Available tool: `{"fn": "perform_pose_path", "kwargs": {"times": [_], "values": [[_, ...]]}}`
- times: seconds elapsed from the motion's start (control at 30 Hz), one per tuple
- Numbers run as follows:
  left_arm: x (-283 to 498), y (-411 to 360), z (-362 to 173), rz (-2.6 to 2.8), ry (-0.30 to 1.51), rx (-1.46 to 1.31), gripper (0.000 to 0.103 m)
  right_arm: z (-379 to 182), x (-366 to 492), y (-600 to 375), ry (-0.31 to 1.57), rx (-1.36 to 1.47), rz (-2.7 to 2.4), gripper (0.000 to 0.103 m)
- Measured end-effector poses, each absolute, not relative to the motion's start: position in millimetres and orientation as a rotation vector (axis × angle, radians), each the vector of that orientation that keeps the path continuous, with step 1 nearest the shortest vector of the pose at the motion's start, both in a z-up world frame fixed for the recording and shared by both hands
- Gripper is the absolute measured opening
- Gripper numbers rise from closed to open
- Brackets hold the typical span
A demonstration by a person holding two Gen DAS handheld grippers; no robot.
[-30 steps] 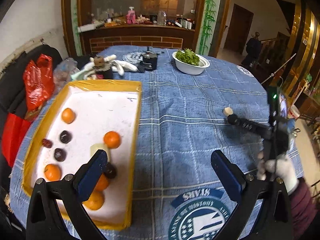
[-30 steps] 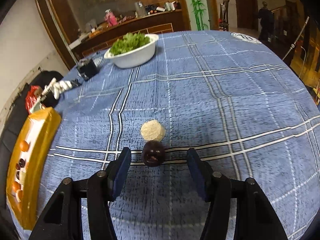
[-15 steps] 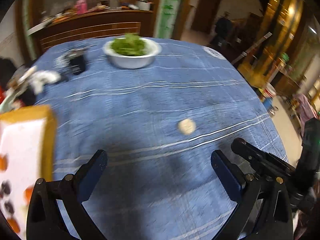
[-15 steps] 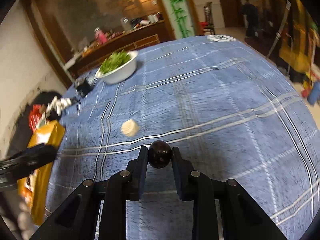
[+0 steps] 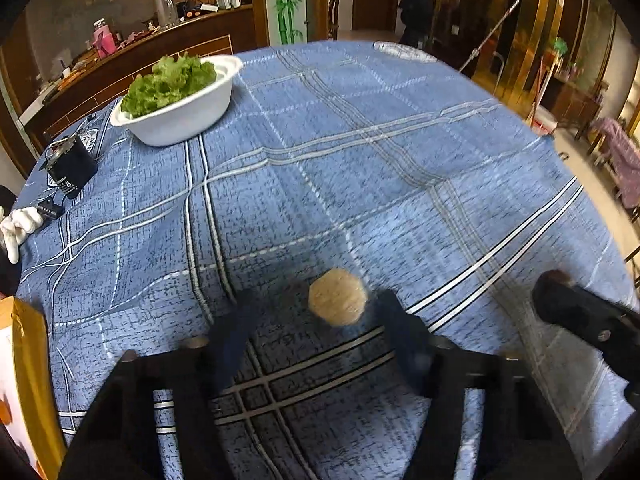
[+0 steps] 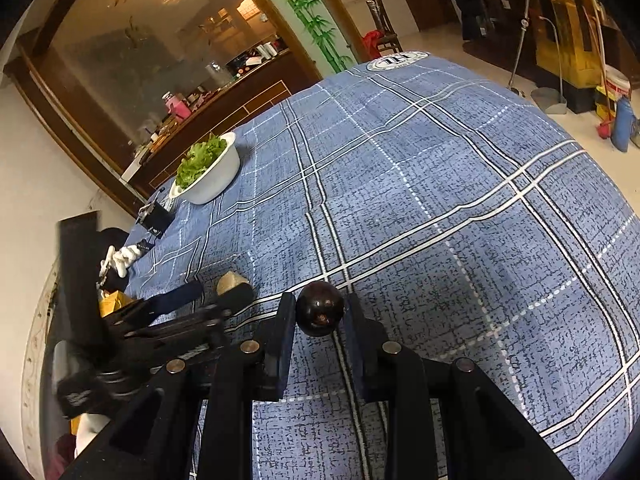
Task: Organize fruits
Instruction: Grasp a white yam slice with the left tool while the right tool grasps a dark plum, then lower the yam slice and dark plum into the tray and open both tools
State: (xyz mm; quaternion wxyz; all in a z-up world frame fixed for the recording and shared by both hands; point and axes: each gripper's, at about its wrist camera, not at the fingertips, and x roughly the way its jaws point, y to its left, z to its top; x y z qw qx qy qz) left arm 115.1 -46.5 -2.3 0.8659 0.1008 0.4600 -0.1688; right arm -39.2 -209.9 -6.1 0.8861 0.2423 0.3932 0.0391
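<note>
A round beige fruit [image 5: 338, 297] lies on the blue checked tablecloth [image 5: 360, 160]. My left gripper [image 5: 316, 304] is down around it and its jaws are closing. The right-hand finger is close beside the fruit and a gap shows on the left side. The right wrist view shows the same left gripper [image 6: 216, 292] with the beige fruit [image 6: 231, 279] between its fingers. My right gripper [image 6: 319, 314] is shut on a dark round fruit [image 6: 320, 305], held just above the cloth. The yellow-rimmed tray [image 5: 28, 360] is at the far left edge.
A white bowl of lettuce [image 5: 180, 96] stands at the back left, with a small black box [image 5: 70, 168] and a white glove [image 5: 20, 224] nearby. The right gripper's finger [image 5: 580, 312] reaches in from the right. The table's edge curves round on the right.
My left gripper swung right from over the tray, came down around the beige fruit and its jaws narrowed. My right gripper shut on the dark fruit and raised it off the cloth.
</note>
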Motion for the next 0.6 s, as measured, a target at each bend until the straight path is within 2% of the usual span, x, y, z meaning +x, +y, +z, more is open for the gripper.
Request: {"fn": "perform_pose_path", "kwargs": {"times": [0.03, 0.07, 0.3, 0.6], "values": [[113.5, -44.2, -0.9, -0.365, 0.960, 0.205, 0.028, -5.7, -38.4, -207.1, 0.816, 0.489, 0.078, 0.027], [113.0, -41.9, 0.2, -0.361, 0.965, 0.197, 0.027, -4.8, -38.5, -204.5, 0.813, 0.474, 0.077, 0.027], [84.4, 1.7, 38.5, -0.334, 0.905, 0.077, 0.027, 2.1, -40.6, -184.0, 0.775, 0.372, 0.098, 0.026], [2.4, 132.2, 100.2, -0.185, 0.807, -0.116, 0.027, 13.0, -54.2, -134.9, 0.724, 0.246, 0.170, 0.026]]}}
